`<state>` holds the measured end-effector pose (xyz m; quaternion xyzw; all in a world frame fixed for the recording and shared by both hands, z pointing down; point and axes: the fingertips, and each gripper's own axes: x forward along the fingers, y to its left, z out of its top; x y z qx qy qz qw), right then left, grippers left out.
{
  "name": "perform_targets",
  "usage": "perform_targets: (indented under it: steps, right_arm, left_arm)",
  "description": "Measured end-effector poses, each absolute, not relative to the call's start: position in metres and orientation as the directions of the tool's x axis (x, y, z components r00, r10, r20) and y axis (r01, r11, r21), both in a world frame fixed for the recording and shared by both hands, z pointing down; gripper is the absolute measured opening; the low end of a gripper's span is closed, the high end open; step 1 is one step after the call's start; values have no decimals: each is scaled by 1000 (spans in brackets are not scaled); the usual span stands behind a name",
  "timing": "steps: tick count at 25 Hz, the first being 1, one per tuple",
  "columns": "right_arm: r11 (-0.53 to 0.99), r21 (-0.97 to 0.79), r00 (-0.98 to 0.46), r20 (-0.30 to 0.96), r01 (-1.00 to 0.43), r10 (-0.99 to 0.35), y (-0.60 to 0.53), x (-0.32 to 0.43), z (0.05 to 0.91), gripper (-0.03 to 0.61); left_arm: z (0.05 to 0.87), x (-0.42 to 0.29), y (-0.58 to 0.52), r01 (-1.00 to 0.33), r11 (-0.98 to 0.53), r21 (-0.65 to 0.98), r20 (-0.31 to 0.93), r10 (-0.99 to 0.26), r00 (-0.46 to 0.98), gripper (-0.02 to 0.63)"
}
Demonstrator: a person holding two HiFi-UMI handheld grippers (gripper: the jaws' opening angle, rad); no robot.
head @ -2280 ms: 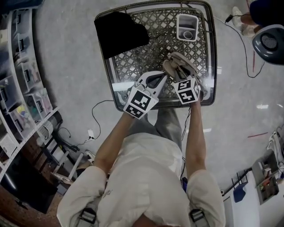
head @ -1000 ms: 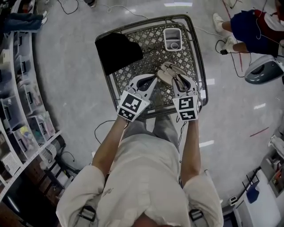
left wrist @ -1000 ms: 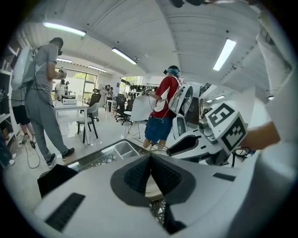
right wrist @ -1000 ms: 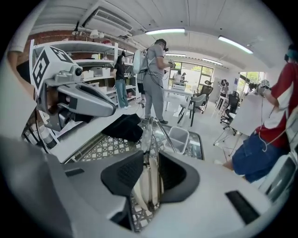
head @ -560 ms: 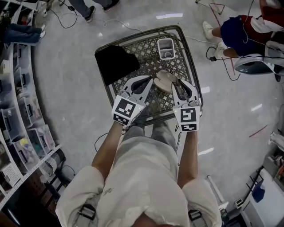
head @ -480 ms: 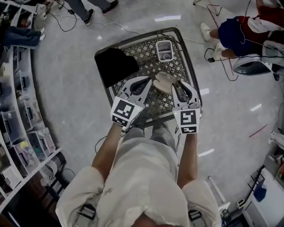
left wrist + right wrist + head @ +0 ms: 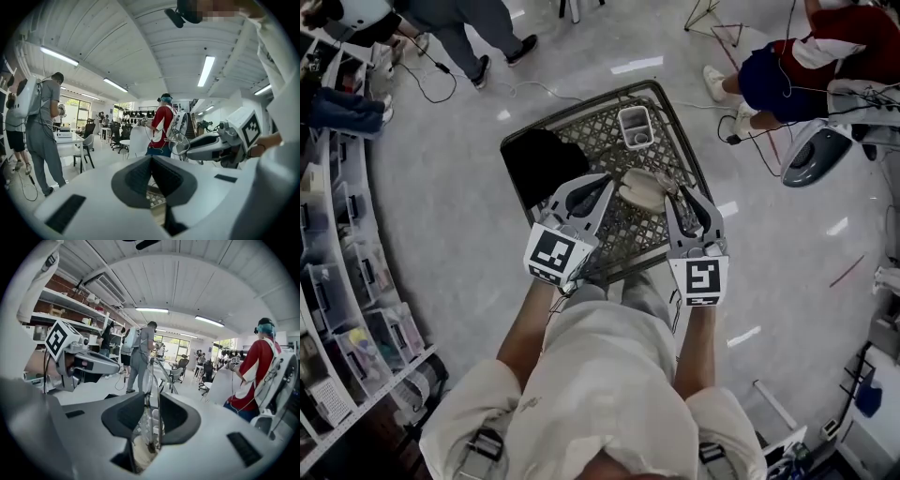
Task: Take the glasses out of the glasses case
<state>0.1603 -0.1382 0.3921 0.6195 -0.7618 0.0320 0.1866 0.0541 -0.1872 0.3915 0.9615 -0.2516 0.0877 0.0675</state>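
An open beige glasses case (image 7: pixel 642 187) lies on the metal lattice table (image 7: pixel 677 122), between the two gripper tips in the head view. My right gripper (image 7: pixel 680 199) is shut on a pair of clear-lensed glasses (image 7: pixel 149 380), held upright and edge-on between its pads (image 7: pixel 176 416), well above the table. The round lens (image 7: pixel 180 140) also shows at that gripper's tip in the left gripper view. My left gripper (image 7: pixel 605 183) hovers beside it at about the same height. Its pads (image 7: pixel 133 176) meet and I see nothing between them.
A black cloth (image 7: pixel 546 164) covers the table's back left corner and a small white container (image 7: pixel 635 127) stands at the back. Shelves (image 7: pixel 347 281) line the left side. People stand beyond the table, one near a grey fan (image 7: pixel 811 155).
Both grippers have risen from the table surface, the right one carrying the glasses up and away from the case. The case stays on the table, which looks smaller and farther now.
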Motion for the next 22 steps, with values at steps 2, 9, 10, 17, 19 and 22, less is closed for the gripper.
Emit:
perform_targets:
  steps: [2, 9, 10, 17, 19, 22]
  right_arm:
    - [222, 188, -159, 304, -957, -939, -132, 155, 380, 107]
    - [165, 167, -130, 204, -972, -970, -111, 146, 335, 107]
    - [155, 162, -123, 193, -975, -974, -108, 147, 330, 107]
    - [91, 151, -69, 146, -984, -987, -94, 149, 310, 102]
    - [77, 155, -55, 145, -985, -988, -91, 150, 310, 94]
    - [68, 159, -44, 150, -985, -988, -88, 150, 313, 92]
  left_arm:
    - [385, 51, -182, -488, -869, 85, 191, -467, 864, 12]
    - [349, 51, -165, -441, -895, 70, 127, -430, 894, 12]
    - [344, 52, -163, -432, -900, 67, 118, -422, 899, 12]
    - [320, 55, -153, -391, -920, 27, 75, -388, 918, 12]
    - [318, 55, -152, -386, -922, 26, 64, -384, 921, 11]
    - [322, 55, -150, -383, -923, 35, 70, -380, 922, 12]
